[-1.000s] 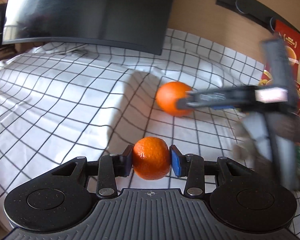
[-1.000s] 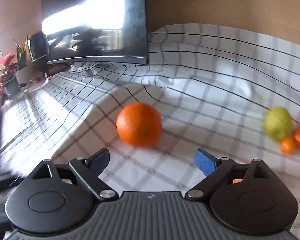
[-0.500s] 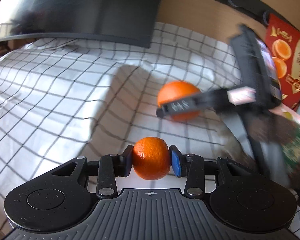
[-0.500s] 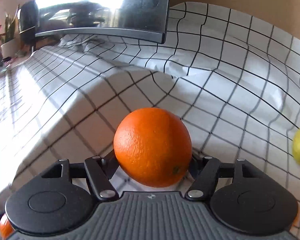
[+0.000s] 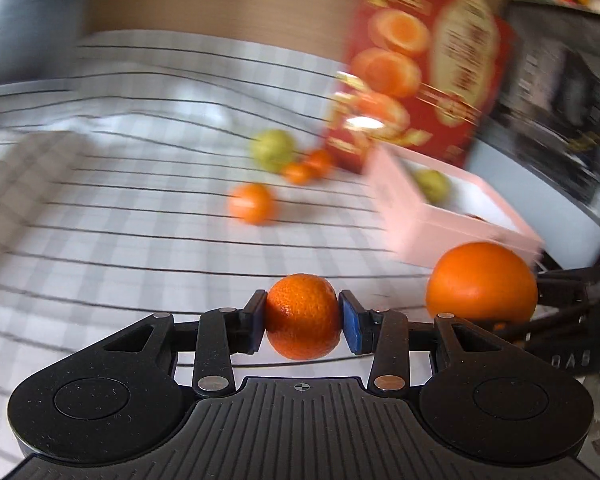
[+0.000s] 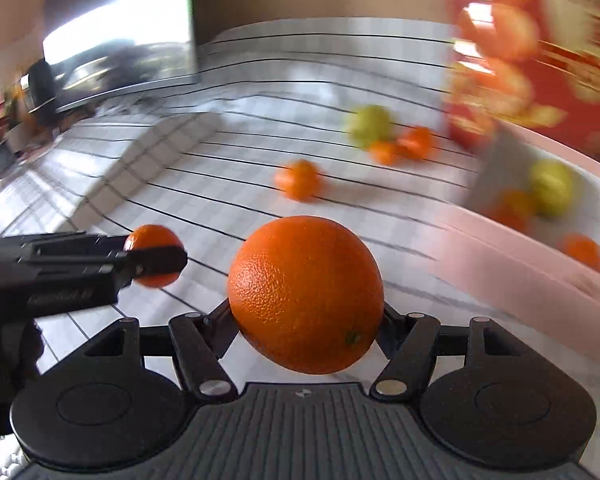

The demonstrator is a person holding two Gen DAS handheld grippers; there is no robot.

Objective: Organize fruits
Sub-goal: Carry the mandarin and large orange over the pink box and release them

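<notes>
My left gripper (image 5: 302, 322) is shut on a small mandarin (image 5: 302, 316), held above the checked cloth. My right gripper (image 6: 306, 312) is shut on a large orange (image 6: 306, 294); that orange also shows in the left wrist view (image 5: 482, 282), to the right of the mandarin. The left gripper with its mandarin (image 6: 153, 255) shows at the left of the right wrist view. A pink tray (image 6: 512, 268) at the right holds a green fruit (image 6: 550, 188) and small oranges. On the cloth lie a loose mandarin (image 6: 299, 180), a green fruit (image 6: 369, 126) and two small oranges (image 6: 404, 146).
A red printed box (image 5: 420, 68) stands behind the pink tray (image 5: 416, 216). A dark monitor (image 6: 120, 44) stands at the back left of the checked cloth (image 6: 220, 160). A black appliance (image 5: 560, 92) is at the far right. Both views are motion-blurred.
My right gripper closed on the large orange and lifted it. Both grippers swung right with their fruit, bringing the pink tray, red box and loose fruits into view.
</notes>
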